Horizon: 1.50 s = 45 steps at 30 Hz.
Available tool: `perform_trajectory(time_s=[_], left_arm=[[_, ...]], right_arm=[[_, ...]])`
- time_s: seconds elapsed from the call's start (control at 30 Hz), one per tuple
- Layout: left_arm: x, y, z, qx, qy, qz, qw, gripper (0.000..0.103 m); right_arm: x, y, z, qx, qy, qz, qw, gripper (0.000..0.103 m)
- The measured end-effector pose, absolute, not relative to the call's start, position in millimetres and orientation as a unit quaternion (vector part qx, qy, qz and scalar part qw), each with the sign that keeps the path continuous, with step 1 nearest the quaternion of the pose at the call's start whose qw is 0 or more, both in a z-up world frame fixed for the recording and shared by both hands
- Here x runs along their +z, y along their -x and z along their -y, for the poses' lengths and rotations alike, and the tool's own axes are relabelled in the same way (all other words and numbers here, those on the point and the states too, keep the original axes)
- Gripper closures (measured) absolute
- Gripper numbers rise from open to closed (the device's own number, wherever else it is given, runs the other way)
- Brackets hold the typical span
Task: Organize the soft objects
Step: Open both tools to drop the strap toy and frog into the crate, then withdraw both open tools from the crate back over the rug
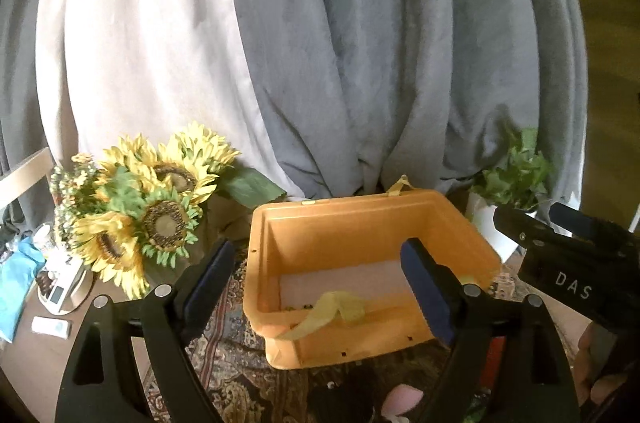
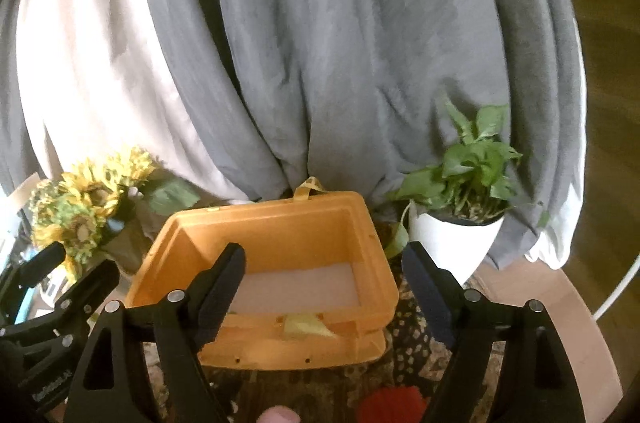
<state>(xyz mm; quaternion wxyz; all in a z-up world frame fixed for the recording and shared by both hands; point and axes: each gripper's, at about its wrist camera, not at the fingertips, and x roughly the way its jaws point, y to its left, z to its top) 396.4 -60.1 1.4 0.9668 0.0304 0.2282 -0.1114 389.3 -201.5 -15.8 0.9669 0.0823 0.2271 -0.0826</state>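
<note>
Risk begins at the near edge: a red woolly object (image 2: 394, 403) and a pink soft item (image 1: 402, 397) lie on the patterned rug (image 1: 236, 379), half hidden below both grippers, so a blind reach could likely miss or drag them. Left gripper (image 1: 320, 287) and right gripper (image 2: 324, 291) both stand with jaws spread wide and nothing between the pads. Just beyond sits the orange bin (image 1: 360, 219), holding only a pale liner (image 2: 304, 283) and yellow tape strips (image 1: 332, 311); no soft object is inside it. A careless drop could probably clip its rim. Farther off, sunflowers (image 1: 160, 199) left and a potted plant (image 2: 464, 183) right flank the bin, easily knocked.
</note>
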Motion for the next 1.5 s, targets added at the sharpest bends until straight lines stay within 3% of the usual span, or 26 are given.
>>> perform_trajectory(time_s=[0.8, 1.17, 1.5], left_arm=[[4.5, -273.2, 31.7, -0.202, -0.048, -0.179, 0.962, 0.006], [-16.3, -224.5, 35.1, -0.206, -0.062, -0.161, 0.963, 0.003], [-43.9, -205.8, 57.5, -0.204, -0.068, -0.192, 0.958, 0.003]], right_arm=[[-8.7, -224.5, 171.9, -0.206, -0.099, -0.151, 0.962, 0.016], [-25.3, -181.3, 163.7, -0.21, -0.086, -0.152, 0.962, 0.014], [-58.6, -175.0, 185.4, -0.164, -0.09, -0.194, 0.963, 0.014]])
